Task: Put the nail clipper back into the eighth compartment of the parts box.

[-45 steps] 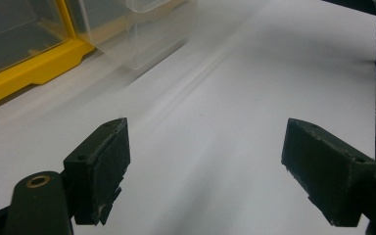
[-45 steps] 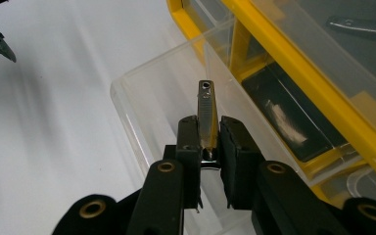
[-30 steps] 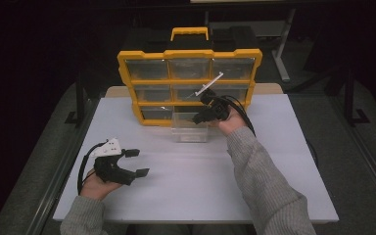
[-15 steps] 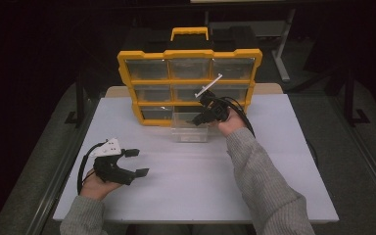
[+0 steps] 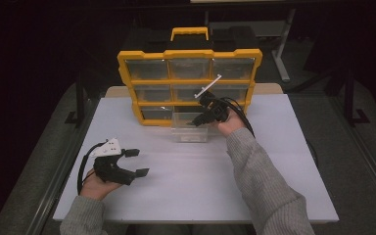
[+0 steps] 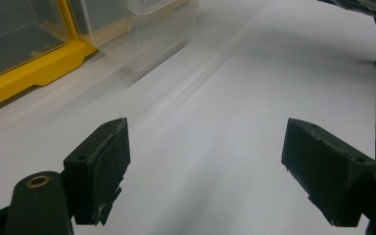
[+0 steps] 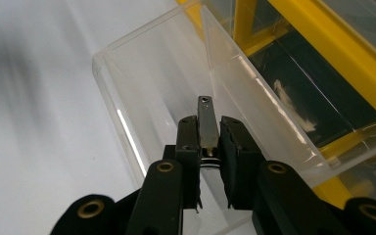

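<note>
- The right hand-held gripper (image 7: 209, 134) is pinching a small flat metal piece (image 7: 205, 125), its jaws pressed against both sides of it; the piece has a small hole at its far end
- The metal piece hangs over the open top of a clear plastic drawer (image 7: 127, 132), which stands on the white tabletop (image 5: 200, 181) just in front of the yellow organiser case (image 5: 191, 81)
- In the high view the right hand-held gripper (image 5: 206, 116) sits over the right end of the clear plastic drawer (image 5: 190, 129), with the yellow organiser case close behind it
- The case stands upright with its black handle on top and rows of clear-fronted compartments; one slot in the bottom row, beside the drawer, is dark and open
- The drawer's near wall and an inner divider rise beside the gripped piece
- The left hand-held gripper (image 5: 136, 162) rests well apart from the drawer, near the left front of the tabletop, jaws spread wide with nothing between them
- Its cable loops beside the person's left hand (image 5: 95, 185)
</note>
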`<state>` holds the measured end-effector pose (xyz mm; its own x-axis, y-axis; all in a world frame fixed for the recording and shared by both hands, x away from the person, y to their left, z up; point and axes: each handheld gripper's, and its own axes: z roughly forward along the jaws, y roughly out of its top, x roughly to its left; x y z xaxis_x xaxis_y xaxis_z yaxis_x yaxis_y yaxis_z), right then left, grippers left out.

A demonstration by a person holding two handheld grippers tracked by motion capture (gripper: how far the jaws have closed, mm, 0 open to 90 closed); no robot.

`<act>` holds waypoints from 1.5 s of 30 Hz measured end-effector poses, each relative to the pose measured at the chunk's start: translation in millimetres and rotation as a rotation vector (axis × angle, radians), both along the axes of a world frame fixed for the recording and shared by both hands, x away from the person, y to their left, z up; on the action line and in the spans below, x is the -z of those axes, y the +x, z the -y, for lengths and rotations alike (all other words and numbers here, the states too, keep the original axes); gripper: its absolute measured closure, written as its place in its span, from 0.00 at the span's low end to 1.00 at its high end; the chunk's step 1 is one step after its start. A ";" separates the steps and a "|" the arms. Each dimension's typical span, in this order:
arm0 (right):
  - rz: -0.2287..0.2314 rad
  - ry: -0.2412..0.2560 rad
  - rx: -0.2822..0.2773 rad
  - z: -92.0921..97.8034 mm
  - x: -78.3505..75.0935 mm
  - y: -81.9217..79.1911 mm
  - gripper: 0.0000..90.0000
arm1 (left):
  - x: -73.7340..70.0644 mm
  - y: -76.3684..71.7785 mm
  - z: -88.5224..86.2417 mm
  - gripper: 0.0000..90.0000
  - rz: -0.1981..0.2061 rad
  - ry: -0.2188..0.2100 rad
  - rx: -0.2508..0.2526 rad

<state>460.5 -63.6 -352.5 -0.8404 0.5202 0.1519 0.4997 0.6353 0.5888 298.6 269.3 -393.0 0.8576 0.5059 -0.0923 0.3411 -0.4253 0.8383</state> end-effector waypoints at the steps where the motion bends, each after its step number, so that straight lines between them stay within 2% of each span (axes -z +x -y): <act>1: 0.001 0.000 0.000 -0.1 0.1 0.1 0.86 | 0.0 0.0 -0.1 0.20 0.000 0.000 0.000; 13: -0.003 -0.002 -0.003 -1.4 2.4 1.7 0.85 | 0.3 0.2 -0.8 0.20 0.003 -0.003 -0.001; 14: -0.008 -0.006 0.013 -0.9 2.0 1.6 0.85 | 0.5 0.6 -1.4 0.20 0.004 -0.003 0.000; 22: -0.016 0.079 0.022 9.1 -4.1 3.1 0.75 | 0.9 1.0 -1.5 0.20 -0.001 -0.007 0.002; 25: -0.011 0.112 0.016 12.9 -9.3 0.7 0.71 | 1.1 0.9 -2.2 0.20 -0.003 -0.012 0.001; 27: -0.030 0.140 0.023 14.5 -13.7 -2.4 0.65 | 1.1 1.0 -2.9 0.20 -0.005 -0.017 0.000; 33: -0.028 0.198 -0.008 17.5 -22.4 -11.3 0.48 | -0.6 1.5 -3.5 0.20 0.004 -0.013 0.002; 39: -0.020 0.235 -0.029 18.4 -29.4 -21.9 0.37 | -0.5 0.9 -3.8 0.20 0.000 -0.018 -0.003; 43: 0.003 0.252 -0.053 18.7 -32.1 -28.9 0.29 | -0.6 0.8 -3.6 0.20 0.001 -0.016 -0.002; 45: -0.004 0.265 -0.053 19.0 -33.4 -32.1 0.27 | -1.2 0.5 -3.5 0.20 0.000 -0.014 -0.002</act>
